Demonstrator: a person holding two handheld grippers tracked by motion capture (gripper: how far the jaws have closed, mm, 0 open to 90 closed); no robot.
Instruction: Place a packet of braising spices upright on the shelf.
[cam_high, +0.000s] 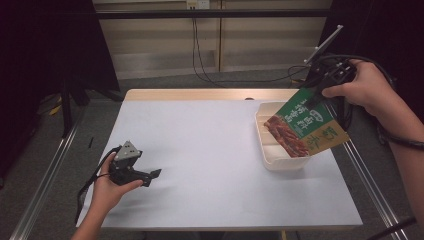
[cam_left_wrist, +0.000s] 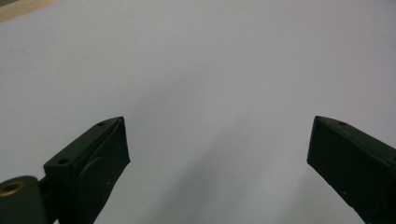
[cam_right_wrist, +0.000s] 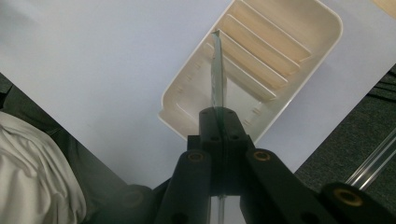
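Note:
My right gripper (cam_high: 316, 98) is shut on a flat green and tan food packet (cam_high: 304, 126) with a picture of red food, holding it by its top edge in the air over a cream slotted tray (cam_high: 266, 149) at the table's right. In the right gripper view the packet (cam_right_wrist: 217, 74) shows edge-on between the closed jaws, hanging above the tray (cam_right_wrist: 182, 88) and its dividers. My left gripper (cam_high: 156, 173) rests low at the table's front left, held in a hand, open. In the left gripper view its jaws stand wide apart over bare white surface, gripper (cam_left_wrist: 217, 149) holding nothing.
The white table top (cam_high: 210, 145) has a wooden back edge. Metal rails run along both sides on grey floor. Cables hang by the back wall. A white sleeve (cam_right_wrist: 32, 172) appears at the lower left of the right gripper view.

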